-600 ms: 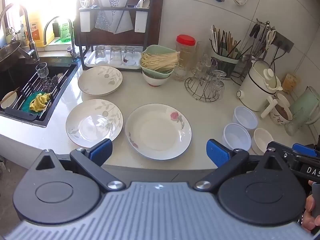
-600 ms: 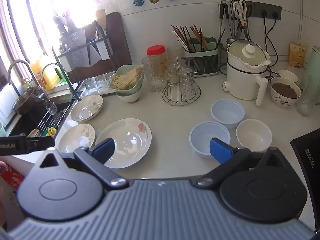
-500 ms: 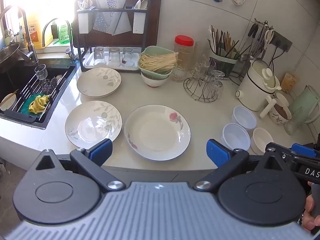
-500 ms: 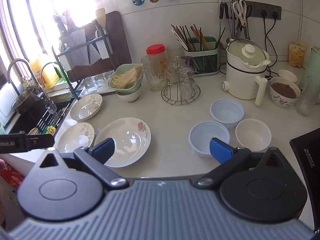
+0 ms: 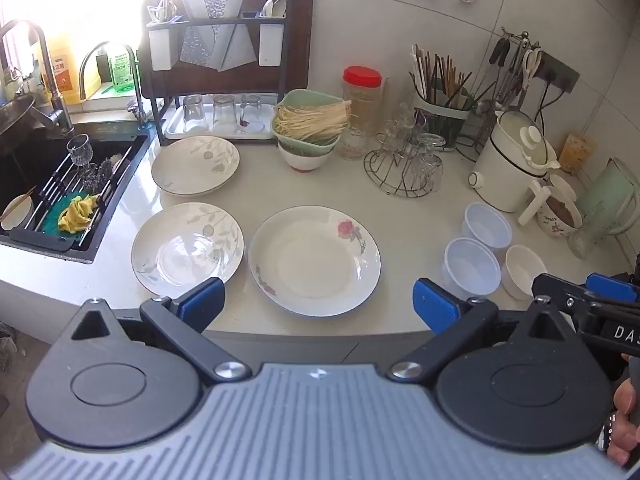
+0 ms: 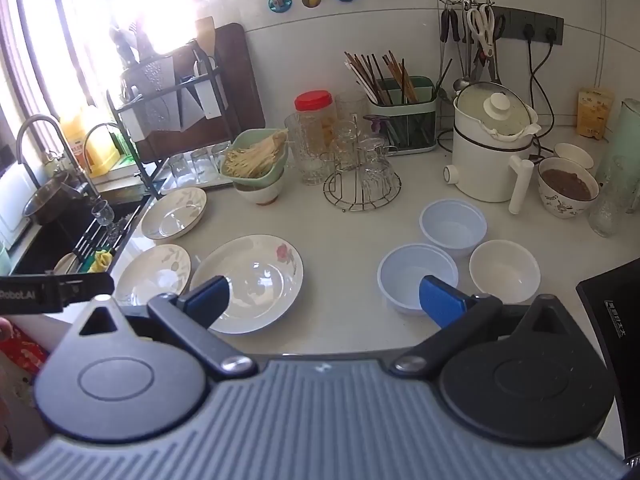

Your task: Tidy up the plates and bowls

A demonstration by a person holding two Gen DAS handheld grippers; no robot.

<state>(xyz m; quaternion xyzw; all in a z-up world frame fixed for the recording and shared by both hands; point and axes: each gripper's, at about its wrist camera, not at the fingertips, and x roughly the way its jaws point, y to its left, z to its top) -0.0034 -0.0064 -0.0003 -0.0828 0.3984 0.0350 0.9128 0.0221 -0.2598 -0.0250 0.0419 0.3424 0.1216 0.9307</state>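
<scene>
left claw [image 5: 318,306]: spread wide, nothing in it, above the worktop [image 5: 400,216] front edge
right claw [image 6: 322,300]: spread wide, nothing in it
rose plate [image 5: 314,260]: flat on worktop, centre front
leaf plates: one [image 5: 187,249] just left of rose plate, other [image 5: 195,165] behind it near the sink [image 5: 52,184]
bowls: two pale-blue [image 6: 418,278] [image 6: 453,224] and one white [image 6: 505,271], clustered at right, upright, unstacked

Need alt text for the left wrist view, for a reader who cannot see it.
Three plates lie apart on a pale kitchen counter: the rose plate nearest, two leaf-patterned plates to its left. The open left gripper holds nothing. Three small bowls cluster at right; the sink is at left.
</scene>
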